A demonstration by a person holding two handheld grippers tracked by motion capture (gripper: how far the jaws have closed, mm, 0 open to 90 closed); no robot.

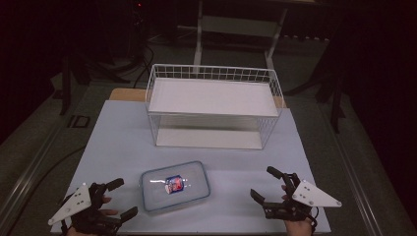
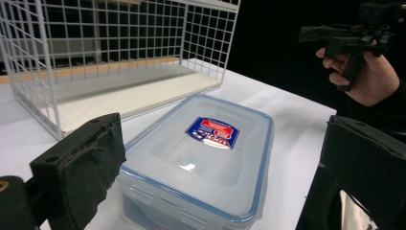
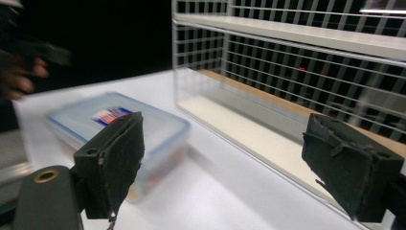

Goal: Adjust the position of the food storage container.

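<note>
A clear plastic food box [image 1: 175, 186] with a blue-rimmed lid and a red and blue label lies flat on the white table [image 1: 118, 142], near its front edge. The box [image 2: 201, 158] sits just ahead of my left gripper [image 2: 220, 163], whose jaws stand wide apart. That left gripper [image 1: 121, 199] is open at the box's left, apart from it. At the box's right, a hand's width away, my right gripper [image 1: 265, 183] is open too. The box [image 3: 115, 127] lies left of the right gripper [image 3: 225, 158], which holds nothing.
A white wire rack [image 1: 214, 105] with an upper shelf and a lower board stands at the back middle of the table. The rack [image 2: 115, 57] is beyond the box, and the rack [image 3: 297, 72] rises close ahead of the right gripper. Dark floor surrounds the table.
</note>
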